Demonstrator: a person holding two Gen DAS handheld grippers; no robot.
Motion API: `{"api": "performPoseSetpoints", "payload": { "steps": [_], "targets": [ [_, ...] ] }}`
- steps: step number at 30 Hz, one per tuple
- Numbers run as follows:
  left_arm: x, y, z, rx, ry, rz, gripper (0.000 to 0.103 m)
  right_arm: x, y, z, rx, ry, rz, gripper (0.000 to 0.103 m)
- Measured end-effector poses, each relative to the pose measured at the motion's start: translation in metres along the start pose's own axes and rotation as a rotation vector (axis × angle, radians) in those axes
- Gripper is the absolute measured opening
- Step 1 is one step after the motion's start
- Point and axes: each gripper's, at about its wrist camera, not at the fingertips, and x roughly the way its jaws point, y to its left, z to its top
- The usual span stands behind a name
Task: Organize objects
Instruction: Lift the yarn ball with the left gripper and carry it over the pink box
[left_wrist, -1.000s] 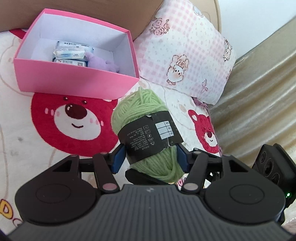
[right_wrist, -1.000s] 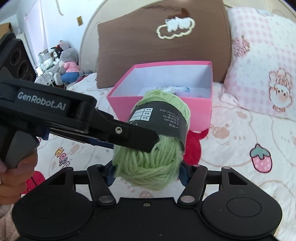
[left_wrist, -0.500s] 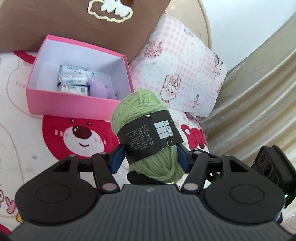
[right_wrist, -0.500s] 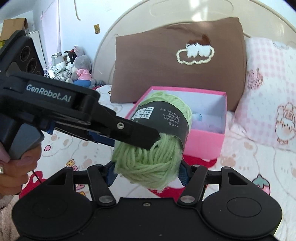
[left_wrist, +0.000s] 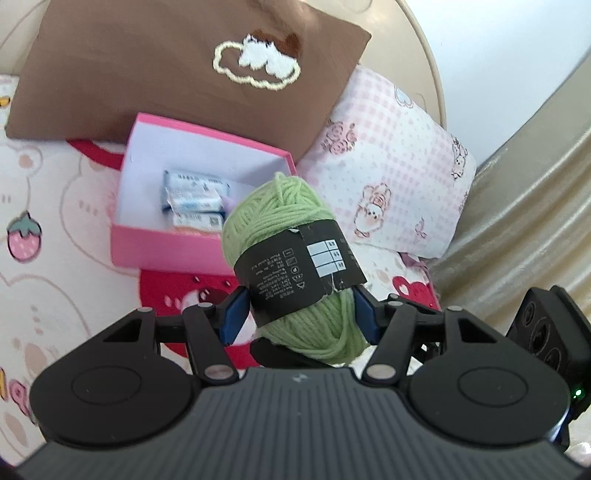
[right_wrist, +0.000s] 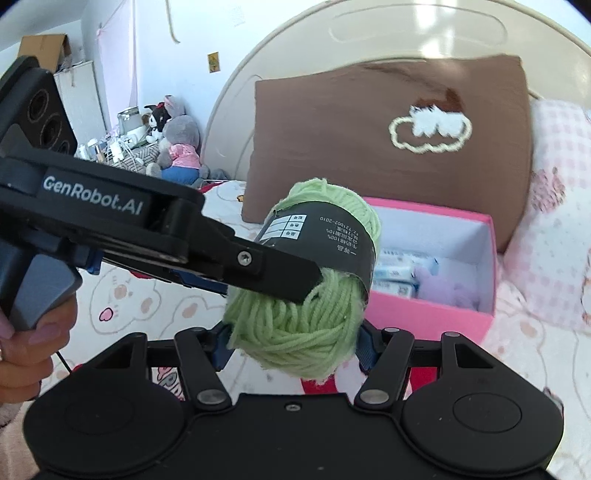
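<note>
A green yarn ball (left_wrist: 284, 210) with a black paper label hangs in the air above the bed, held from two sides. My left gripper (left_wrist: 300, 317) is shut on it, blue pads pressing the labelled middle. My right gripper (right_wrist: 293, 347) is shut on the yarn ball (right_wrist: 295, 332) at its lower end. In the right wrist view the left gripper's black finger (right_wrist: 273, 273) crosses the ball from the left, with a hand on its handle. Behind the ball sits an open pink box (left_wrist: 166, 251), also seen as the pink box (right_wrist: 424, 317), holding tissue packs (left_wrist: 192, 192) and a purple plush toy (right_wrist: 443, 288).
A brown pillow (left_wrist: 166, 74) leans on the cream headboard (right_wrist: 369, 48) behind the box. To the right lies a pink checked pillow (left_wrist: 399, 177), with a beige curtain (left_wrist: 524, 206) beyond it. The bear-print sheet (left_wrist: 48, 258) spreads to the left. Plush toys (right_wrist: 177, 144) stand far left.
Both grippers have risen with the yarn ball between them and tilted up. The pink box now looks lower and smaller, and the brown pillow has come fully into view.
</note>
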Motion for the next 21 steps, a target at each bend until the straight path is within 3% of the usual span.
{"api": "performPoseSetpoints", "payload": {
  "steps": [5, 10, 21],
  "targets": [
    [0.002, 0.013, 0.02, 0.019, -0.001, 0.019, 0.059, 0.019, 0.0, 0.012, -0.015, -0.007, -0.011, 0.068],
    [0.015, 0.028, 0.047, 0.047, -0.01, 0.08, 0.059, 0.052, -0.017, 0.025, 0.081, -0.047, 0.026, 0.067],
    [0.068, 0.059, 0.084, 0.038, 0.073, 0.185, 0.059, 0.123, -0.06, 0.041, 0.263, 0.032, 0.107, 0.066]
  ]
}}
